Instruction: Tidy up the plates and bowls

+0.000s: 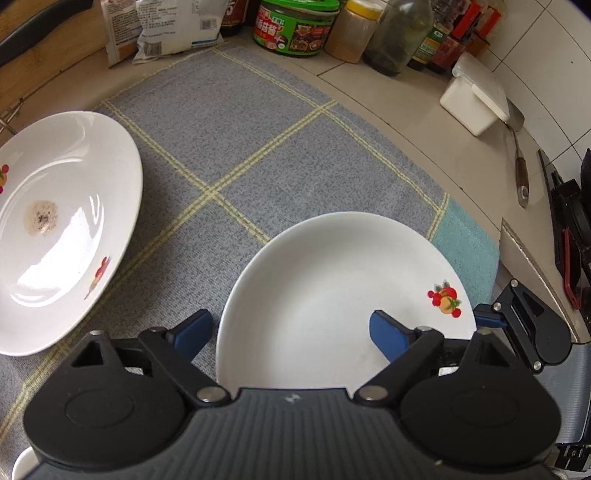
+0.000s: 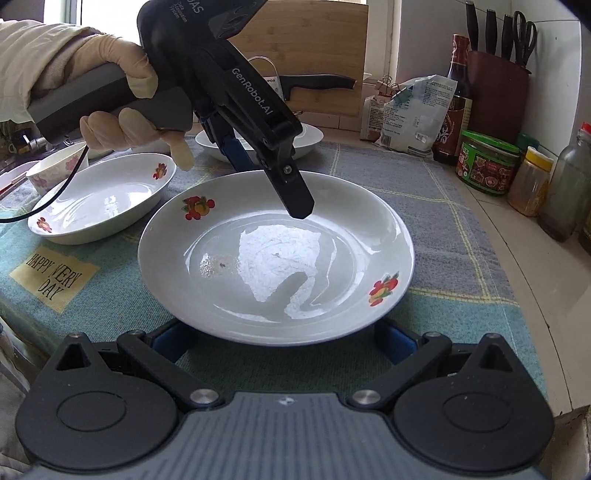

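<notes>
Left wrist view, left to right:
- A stained plate [image 1: 62, 221] is lying at the left on the checked cloth [image 1: 258, 129], a brownish spot in its well, well apart from the task plate.
- Your left gripper [image 1: 290, 336] is pointing steeply down with its jaws standing wide. The left pad [image 1: 192, 332] is hanging outside the white plate [image 1: 332, 280], over the cloth; the right pad [image 1: 388, 339] is hanging over the plate's inside. The rim is running between them, and neither pad is pressing on it.
- Your right gripper [image 1: 517, 321] is sitting at the plate's right edge.
- Sauce jars [image 1: 295, 29] are standing along the far edge of the counter.

Right wrist view, left to right:
- A small flowered bowl [image 2: 55, 173] is standing at the far left, with an oval dish [image 2: 103, 199] just beside it.
- Your gloved hand [image 2: 110, 92] is gripping the handle of the left gripper [image 2: 266, 181], whose black finger is hovering above the far part of the plate.
- The white plate [image 2: 277, 258] is resting in the middle of the cloth [image 2: 461, 221], fruit prints on its rim.
- Your right gripper [image 2: 282, 345] is keeping its jaws spread wide at the plate's near rim. The rim is hiding both fingertips, so I cannot tell whether they are touching the underside; nothing is clamped.
</notes>
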### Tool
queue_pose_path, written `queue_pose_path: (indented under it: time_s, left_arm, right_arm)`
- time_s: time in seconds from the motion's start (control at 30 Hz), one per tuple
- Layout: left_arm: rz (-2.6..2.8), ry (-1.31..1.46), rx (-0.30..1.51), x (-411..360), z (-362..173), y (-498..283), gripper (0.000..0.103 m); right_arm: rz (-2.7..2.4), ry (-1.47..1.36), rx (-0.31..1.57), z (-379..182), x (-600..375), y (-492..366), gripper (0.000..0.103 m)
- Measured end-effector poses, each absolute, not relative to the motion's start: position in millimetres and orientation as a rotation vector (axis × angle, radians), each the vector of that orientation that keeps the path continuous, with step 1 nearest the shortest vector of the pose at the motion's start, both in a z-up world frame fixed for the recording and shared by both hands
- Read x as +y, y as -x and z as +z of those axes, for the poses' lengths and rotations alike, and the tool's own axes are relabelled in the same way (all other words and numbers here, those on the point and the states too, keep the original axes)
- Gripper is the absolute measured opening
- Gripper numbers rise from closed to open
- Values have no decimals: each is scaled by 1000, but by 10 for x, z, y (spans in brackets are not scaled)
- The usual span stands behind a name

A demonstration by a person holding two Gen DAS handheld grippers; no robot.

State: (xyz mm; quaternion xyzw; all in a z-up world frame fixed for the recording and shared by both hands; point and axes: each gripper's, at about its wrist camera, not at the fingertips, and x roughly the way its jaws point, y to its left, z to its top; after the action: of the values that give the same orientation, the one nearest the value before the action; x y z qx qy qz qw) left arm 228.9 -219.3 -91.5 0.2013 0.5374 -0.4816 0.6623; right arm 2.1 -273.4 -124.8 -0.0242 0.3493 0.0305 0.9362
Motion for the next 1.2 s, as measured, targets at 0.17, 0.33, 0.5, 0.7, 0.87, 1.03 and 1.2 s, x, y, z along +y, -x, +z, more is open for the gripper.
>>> queue_pose_path:
  time_s: [0.17,0.33,0.5,0.7,0.87,1.03,1.2]
  left_arm:
    - [-1134,-460,1246,-2244,-901,-2312,84]
    - [-1157,-473,1258,-2268,-906,-2327,82]
    - [-1169,-493,1253,-2274,-903,-2321,82]
    - [-1174,-502,1245,-2275,-892,-2302,82]
    - [-1170,-508,1238,-2278,-893,-2275,82]
    - [-1164,-505,1229,-2275,-878,-2263,82]
    - [-1156,-501,1192,-2306,-826,-2261,82]
  right_arm:
    - [69,50,710,-1248,-2738,-33,103]
    - [67,49,717,-1240,-2736,-37,103]
    - [69,57,734,-1223,-2724,-62,103]
    - [77,65,754,-1191,-2699,-103,103]
    - [78,64,773,-1173,-2717,-132,103]
    - [69,64,777,-1142,-2731,-156,103]
    - [69,90,770,-1103,-2763,-179,103]
